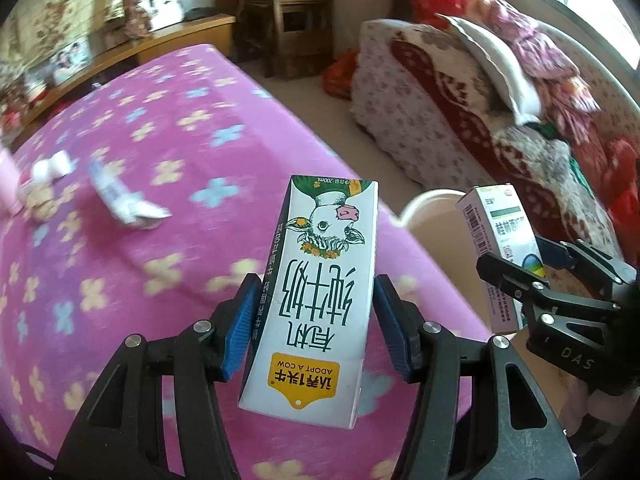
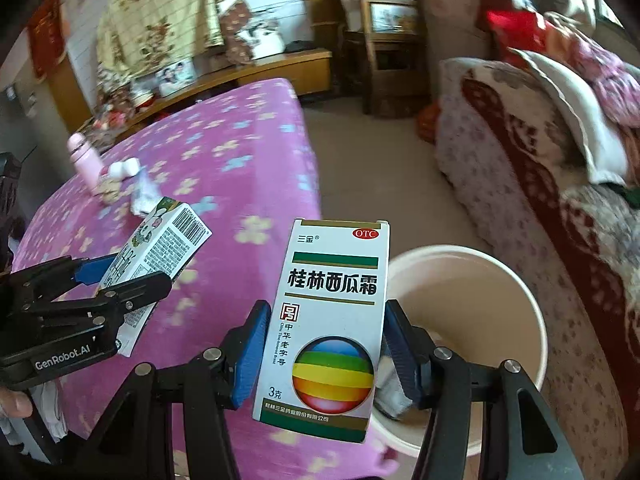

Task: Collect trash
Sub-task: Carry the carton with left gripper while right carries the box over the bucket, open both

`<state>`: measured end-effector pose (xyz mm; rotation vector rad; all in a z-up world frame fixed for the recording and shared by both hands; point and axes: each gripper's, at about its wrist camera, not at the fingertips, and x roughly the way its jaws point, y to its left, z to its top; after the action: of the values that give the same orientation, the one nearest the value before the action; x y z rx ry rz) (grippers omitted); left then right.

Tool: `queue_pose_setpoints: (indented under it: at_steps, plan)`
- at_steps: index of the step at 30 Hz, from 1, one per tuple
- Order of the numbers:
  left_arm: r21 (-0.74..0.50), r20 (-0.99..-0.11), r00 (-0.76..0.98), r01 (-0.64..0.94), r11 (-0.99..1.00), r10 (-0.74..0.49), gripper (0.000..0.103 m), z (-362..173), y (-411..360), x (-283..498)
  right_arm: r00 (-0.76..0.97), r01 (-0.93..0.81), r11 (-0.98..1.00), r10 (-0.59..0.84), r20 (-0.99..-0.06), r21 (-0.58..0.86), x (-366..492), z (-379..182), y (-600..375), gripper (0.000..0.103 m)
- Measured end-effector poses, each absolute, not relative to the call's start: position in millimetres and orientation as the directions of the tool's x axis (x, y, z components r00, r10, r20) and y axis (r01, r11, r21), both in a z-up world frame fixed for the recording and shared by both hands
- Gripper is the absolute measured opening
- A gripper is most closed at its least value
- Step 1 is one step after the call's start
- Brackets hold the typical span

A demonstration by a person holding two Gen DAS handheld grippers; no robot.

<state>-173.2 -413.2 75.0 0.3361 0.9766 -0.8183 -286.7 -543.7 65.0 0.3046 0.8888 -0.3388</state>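
The left gripper [image 1: 316, 320] holds a milk carton [image 1: 320, 292] between its two blue pads [image 1: 242, 330]. The pads press on both sides of the carton, so the fingers are closed tight on it. The carton is upside down, and the cow picture on it is upside down too. It hangs over the near edge of the pink table cover [image 1: 120, 260].

The right gripper [image 2: 324, 356] holds a medicine box [image 2: 332, 320] the same way. One blue pad [image 2: 250, 356] pushes on each side of the box. The box stands up straight, with a rainbow ball on its front. In the left wrist view this box [image 1: 498, 240] shows at 3 o'clock, still in the black fingers.

Just past the medicine box, at 3 o'clock in the right wrist view, is a cream trash bin [image 2: 536, 320]. Something white lies inside it, low down beside the right finger.

Farther out on the table, at 9 o'clock in the left wrist view, lie a crumpled wrapper [image 1: 124, 200], a white paper wad [image 1: 52, 168] and a small brown lump [image 1: 42, 202]. They sit close together. A pink bottle [image 2: 84, 160] stands just behind them.

Far off at 2 o'clock is a bed [image 1: 460, 120] with a pillow [image 1: 496, 68] and blankets.
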Motion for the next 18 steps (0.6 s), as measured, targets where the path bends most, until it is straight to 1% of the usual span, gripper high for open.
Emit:
queue_pose_setpoints:
  at_steps: [7, 10, 18]
  plan:
    - [-0.115, -0.839, 0.245, 0.793, 0.599, -0.486, 0.055, 74, -463, -195, 0.552, 0.497, 0.860, -0.209, -0.807, 0.117, -321, 55, -586, 0.055]
    - [-0.154, -0.839, 0.203, 0.800, 0.579, -0.504, 0.055, 72, -478, -200, 0.537, 0.529, 0.840, -0.222, -0.814, 0.119, -333, 50, -603, 0.055]
    - [-0.168, -0.847, 0.160, 0.824, 0.541, -0.507, 0.055, 64, -505, -219, 0.505, 0.580, 0.806, -0.242, -0.828, 0.118, -352, 39, -625, 0.055]
